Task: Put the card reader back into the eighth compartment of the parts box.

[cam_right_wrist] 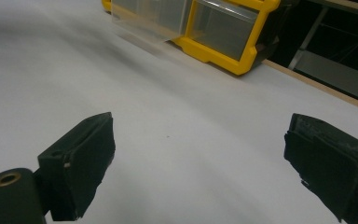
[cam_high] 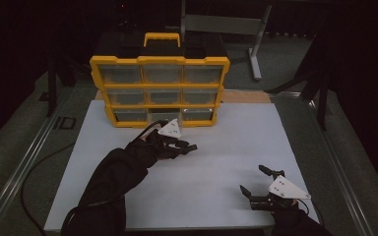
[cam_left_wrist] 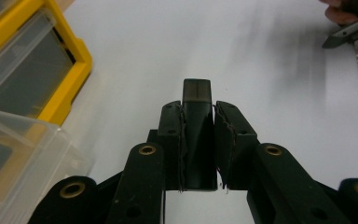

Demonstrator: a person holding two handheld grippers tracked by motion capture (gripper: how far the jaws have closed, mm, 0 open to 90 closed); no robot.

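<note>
Looking down from the high view, we see the yellow-framed plastic organiser with clear drawers (cam_high: 160,91) standing at the far edge of the white tabletop board (cam_high: 216,162). The left gripper (cam_high: 189,147) hovers just in front of its bottom row, jaws pointing to the right, across the board. The right gripper (cam_high: 254,180) sits well apart near the front right corner, its jaws spread wide with nothing between them. The bottom middle drawer seems pulled out a little, though the dim picture makes that hard to confirm.

In the left gripper view, we find the left gripper (cam_left_wrist: 198,135) clamped on a small dark block-shaped piece (cam_left_wrist: 197,95), held upright along the jaws so its long axis runs straight out ahead, its squared tip poking past the pads. A clear drawer (cam_left_wrist: 23,154) juts out at the left beside the yellow frame (cam_left_wrist: 74,79). We judge the organiser to lie left of the held piece, so any return to a drawer means swinging that way.

In the right gripper view, the right gripper (cam_right_wrist: 200,163) gapes empty over bare board, the organiser (cam_right_wrist: 223,32) far ahead. We reckon the left hand is much nearer to the drawers.
</note>
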